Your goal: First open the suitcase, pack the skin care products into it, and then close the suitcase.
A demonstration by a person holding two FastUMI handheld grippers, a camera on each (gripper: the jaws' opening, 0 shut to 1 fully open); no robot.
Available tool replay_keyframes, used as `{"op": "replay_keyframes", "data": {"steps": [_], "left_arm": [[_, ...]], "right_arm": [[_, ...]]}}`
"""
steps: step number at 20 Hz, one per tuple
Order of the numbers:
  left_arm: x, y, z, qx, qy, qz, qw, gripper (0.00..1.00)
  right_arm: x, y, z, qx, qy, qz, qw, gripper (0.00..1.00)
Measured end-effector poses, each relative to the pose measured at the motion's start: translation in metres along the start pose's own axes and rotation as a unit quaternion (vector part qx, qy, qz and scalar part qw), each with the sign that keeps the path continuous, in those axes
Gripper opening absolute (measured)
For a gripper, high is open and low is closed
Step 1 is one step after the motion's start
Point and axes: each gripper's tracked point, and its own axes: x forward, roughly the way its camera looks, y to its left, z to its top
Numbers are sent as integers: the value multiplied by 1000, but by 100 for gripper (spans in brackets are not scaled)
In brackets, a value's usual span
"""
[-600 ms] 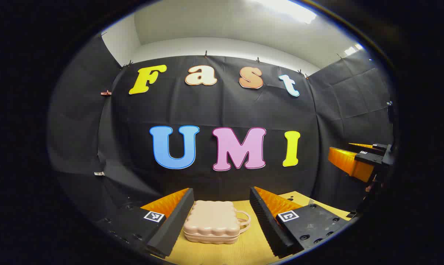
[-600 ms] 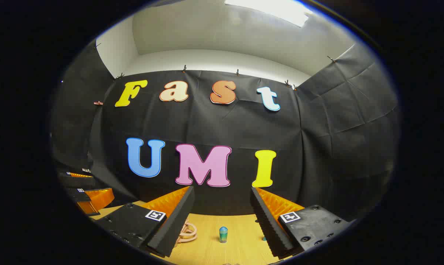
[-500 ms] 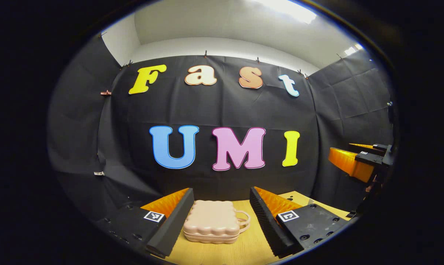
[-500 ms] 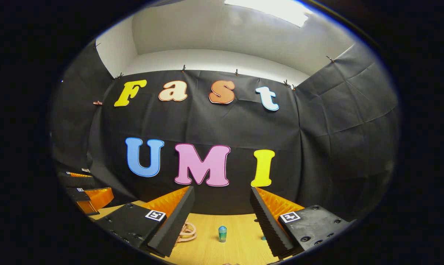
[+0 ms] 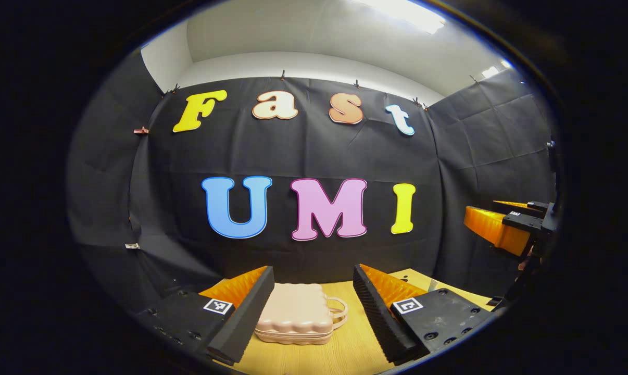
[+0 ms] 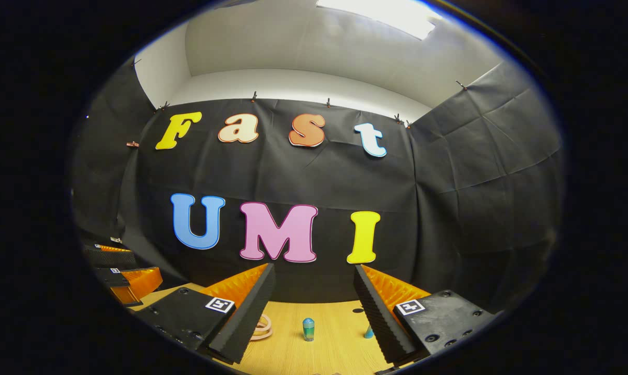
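While the suitcase [image 5: 294, 314] lies shut and flat on the wooden table [image 5: 345, 349], the left gripper [image 5: 314, 312] hangs above it with jaws spread wide and nothing between them. The case sits ahead and below, off toward its left finger, which hides the case's left end. The long axis runs across the gripper's line, and the looped handle [image 5: 339, 312] points to the gripper's right. The left is the nearer gripper and seems best placed to open the lid.

The right gripper [image 6: 314, 317] is also spread wide and empty. Ahead of it, between the fingers, a small blue-green bottle [image 6: 308, 328] stands upright; a second small blue item [image 6: 368, 332] sits just beside the right finger, too small to identify.

Bare table surrounds the bottle. The booth wall stands well behind everything.
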Motion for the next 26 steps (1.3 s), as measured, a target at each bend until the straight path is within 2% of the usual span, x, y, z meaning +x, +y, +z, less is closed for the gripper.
{"op": "replay_keyframes", "data": {"steps": [5, 6, 7, 16, 20, 24, 26], "left_arm": [[11, -4, -6, -2, 8, -11, 1000, 96], [17, -7, -10, -5, 12, -18, 1000, 99], [25, -13, -17, -9, 21, -26, 999, 96], [152, -65, -98, 4, 113, -69, 991, 96], [226, -94, -187, -12, 211, -59, 976, 96], [276, -109, -259, 16, 283, -51, 958, 96], [292, -118, -295, 26, 330, -45, 943, 92]], "right_arm": [[4, 2, -8, -1, 9, -2, 1000, 96], [6, 1, -10, -4, 11, -3, 1000, 96], [8, -1, -10, -7, 12, -4, 1000, 96], [62, -40, -39, -30, 34, -23, 999, 96], [113, -69, -75, -33, 59, -23, 997, 96], [157, -86, -121, -40, 92, 4, 995, 95], [174, -93, -143, -33, 107, 20, 994, 96]]}}
